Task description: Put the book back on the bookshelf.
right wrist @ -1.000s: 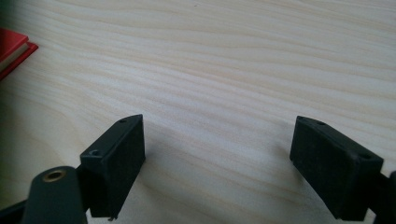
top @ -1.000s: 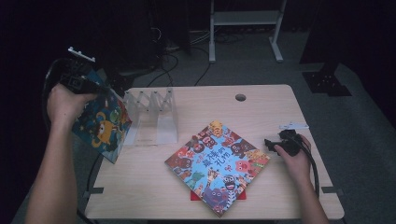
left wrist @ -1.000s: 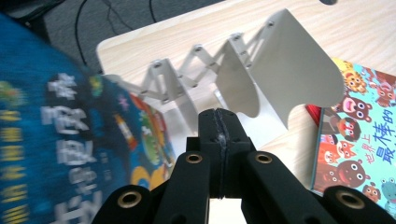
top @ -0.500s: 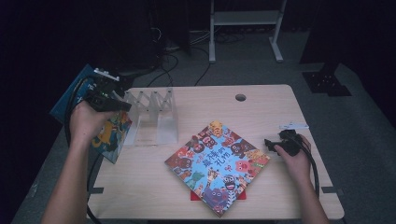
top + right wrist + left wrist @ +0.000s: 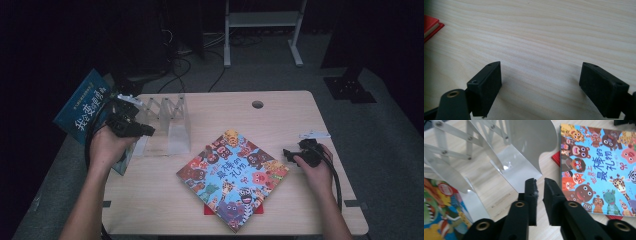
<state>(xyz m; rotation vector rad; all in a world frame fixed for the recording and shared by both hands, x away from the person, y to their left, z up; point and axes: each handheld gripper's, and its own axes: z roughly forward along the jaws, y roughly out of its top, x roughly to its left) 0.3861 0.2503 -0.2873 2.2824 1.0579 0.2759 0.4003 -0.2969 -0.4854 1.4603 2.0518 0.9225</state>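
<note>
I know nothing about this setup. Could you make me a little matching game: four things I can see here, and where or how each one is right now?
Things:
1. animal book
2. red book
3. blue book
4. right gripper

Place or state:
A. tilted, at the left edge of the table
B. jaws wide open, nothing between them, over bare tabletop
C. lying flat, cover up, mid-table
D. peeking out from under another book

Pairs: 1-C, 2-D, 3-A, 4-B
</note>
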